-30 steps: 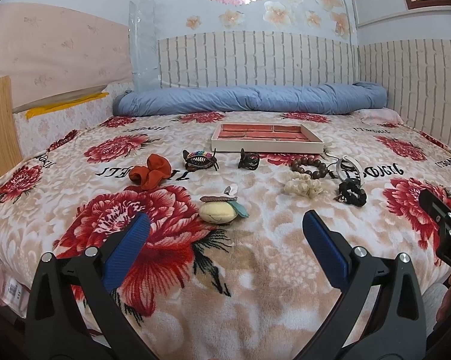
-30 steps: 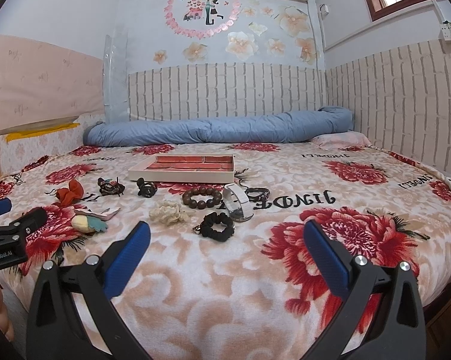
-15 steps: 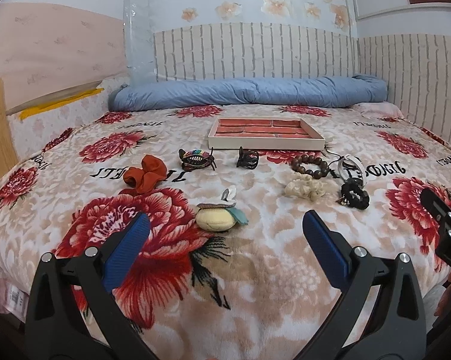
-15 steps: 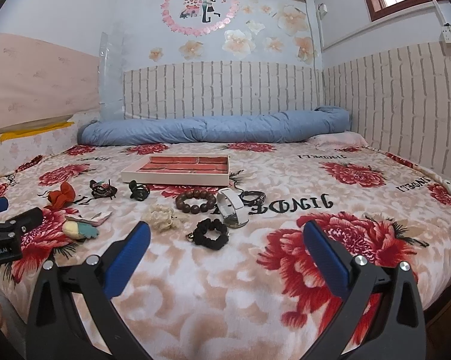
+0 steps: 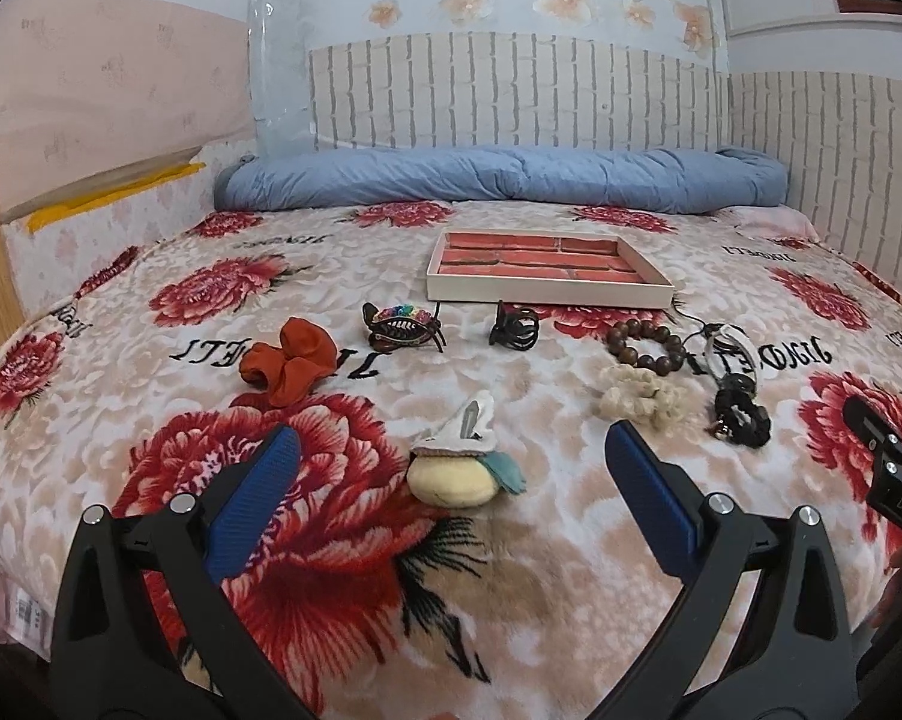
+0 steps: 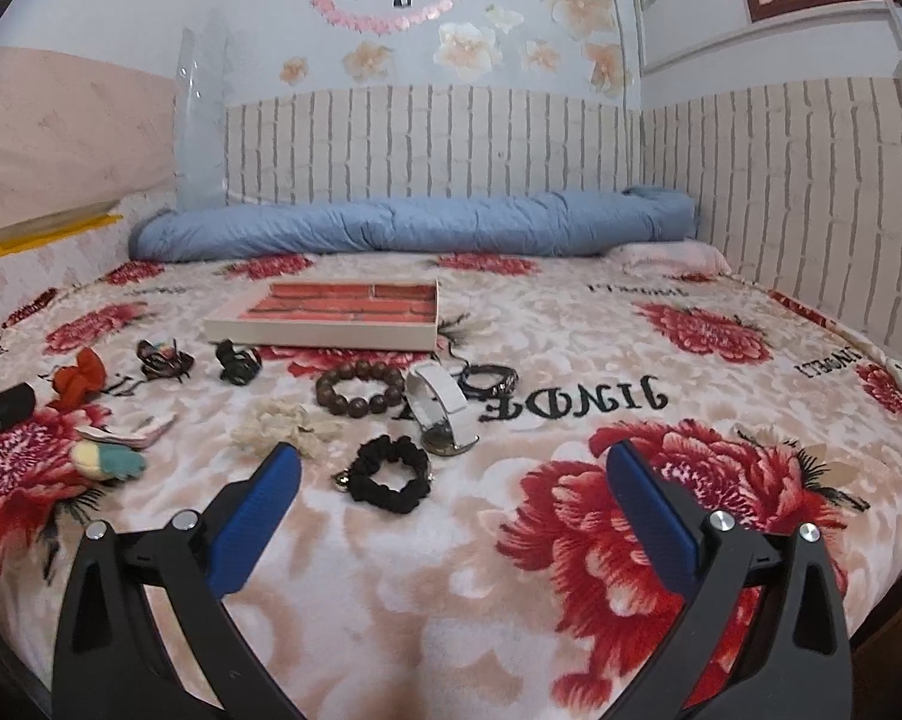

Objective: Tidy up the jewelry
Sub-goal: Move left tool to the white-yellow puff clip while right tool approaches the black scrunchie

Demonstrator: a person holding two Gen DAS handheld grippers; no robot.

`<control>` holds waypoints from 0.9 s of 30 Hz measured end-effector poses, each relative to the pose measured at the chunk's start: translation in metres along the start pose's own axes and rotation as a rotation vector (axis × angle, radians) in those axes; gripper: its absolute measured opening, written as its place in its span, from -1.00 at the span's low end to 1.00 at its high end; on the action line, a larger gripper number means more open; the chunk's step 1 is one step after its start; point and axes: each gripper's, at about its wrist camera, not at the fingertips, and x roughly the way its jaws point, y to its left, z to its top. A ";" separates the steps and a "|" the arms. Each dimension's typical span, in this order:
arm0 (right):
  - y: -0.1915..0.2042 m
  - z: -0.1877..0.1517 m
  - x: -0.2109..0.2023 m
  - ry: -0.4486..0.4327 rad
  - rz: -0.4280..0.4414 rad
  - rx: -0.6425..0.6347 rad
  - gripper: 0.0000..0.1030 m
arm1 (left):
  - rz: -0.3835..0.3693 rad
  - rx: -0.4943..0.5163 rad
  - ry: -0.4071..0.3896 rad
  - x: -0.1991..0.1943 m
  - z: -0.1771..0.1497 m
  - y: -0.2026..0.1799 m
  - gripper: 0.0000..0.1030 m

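Your left gripper (image 5: pixel 451 462) is spread wide above the floral blanket (image 5: pixel 342 588), holding nothing — the yellow plush hair clip (image 5: pixel 451 480) lies just beyond its tips. Your right gripper (image 6: pixel 454 474) is equally wide and empty, with the black scrunchie (image 6: pixel 389 475) lying just past its left finger. The red-lined tray (image 5: pixel 547 270) sits farther back, toward the rolled blue quilt (image 5: pixel 499 177). Between tray and grippers lie the orange scrunchie (image 5: pixel 288 360) at left, a multicoloured claw clip (image 5: pixel 399 327), a black claw clip (image 5: pixel 512 333), a wooden bead bracelet (image 6: pixel 359 387) and a white watch (image 6: pixel 441 408).
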 end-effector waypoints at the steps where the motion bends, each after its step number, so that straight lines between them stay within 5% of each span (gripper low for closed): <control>1: 0.000 -0.001 0.004 0.009 -0.003 0.000 0.93 | -0.004 0.000 0.007 0.005 0.001 0.002 0.91; 10: 0.000 0.002 0.042 0.070 -0.047 -0.038 0.93 | -0.026 -0.013 0.078 0.051 0.004 0.011 0.91; 27: 0.000 0.001 0.119 0.309 0.037 0.038 0.91 | -0.061 0.002 0.310 0.122 -0.014 0.018 0.90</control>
